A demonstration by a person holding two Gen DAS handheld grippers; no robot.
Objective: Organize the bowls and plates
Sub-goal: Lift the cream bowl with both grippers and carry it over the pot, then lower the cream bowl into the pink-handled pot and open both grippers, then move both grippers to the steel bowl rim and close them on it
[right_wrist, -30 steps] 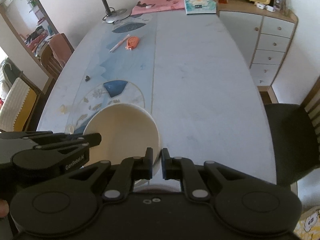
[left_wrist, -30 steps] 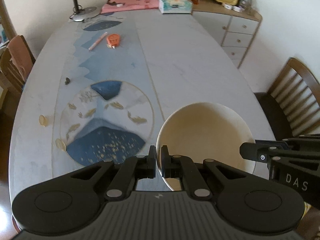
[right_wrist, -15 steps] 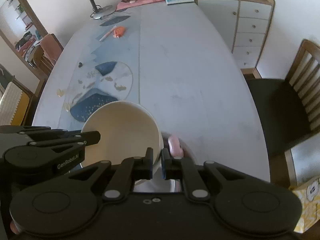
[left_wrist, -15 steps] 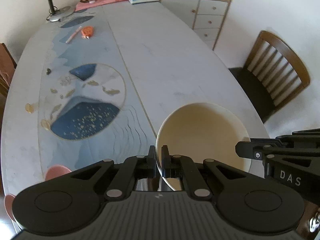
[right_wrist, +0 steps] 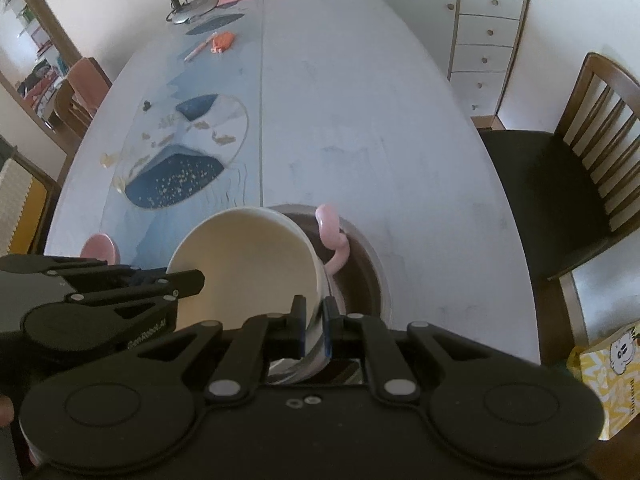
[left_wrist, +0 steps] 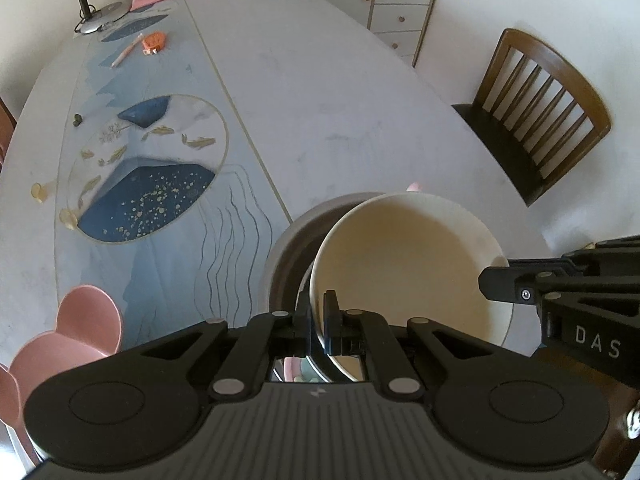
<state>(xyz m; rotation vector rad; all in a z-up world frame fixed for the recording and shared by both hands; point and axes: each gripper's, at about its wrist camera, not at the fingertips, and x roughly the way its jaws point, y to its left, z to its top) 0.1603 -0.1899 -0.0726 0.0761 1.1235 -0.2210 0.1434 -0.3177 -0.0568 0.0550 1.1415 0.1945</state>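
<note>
A cream bowl (left_wrist: pixel 408 264) (right_wrist: pixel 248 264) hangs tilted between both grippers, just above a wide grey dish (left_wrist: pixel 288 248) (right_wrist: pixel 368 264) near the table's front edge. My left gripper (left_wrist: pixel 318 312) is shut on the bowl's near rim; its fingers (right_wrist: pixel 188 280) show at the left in the right wrist view. My right gripper (right_wrist: pixel 314 312) is shut on the opposite rim, with its fingers (left_wrist: pixel 500 284) at the right in the left wrist view. A pink curved piece (right_wrist: pixel 332 236) sticks up from the grey dish behind the bowl. A pink ear-shaped plate (left_wrist: pixel 80 332) (right_wrist: pixel 100 246) lies to the left.
The long table (left_wrist: pixel 340 92) carries a patterned runner, a pen and an orange item (left_wrist: pixel 154 42), a lamp base (left_wrist: pixel 100 18) and a tissue box at the far end. A wooden chair (right_wrist: pixel 560 168) stands at the right, white drawers (right_wrist: pixel 484 40) behind it, a yellow bag (right_wrist: pixel 608 384) on the floor.
Both grippers have carried the cream bowl back toward the table's near edge and lower. The grey dish, the pink piece and the pink plate have come into view beneath and beside it.
</note>
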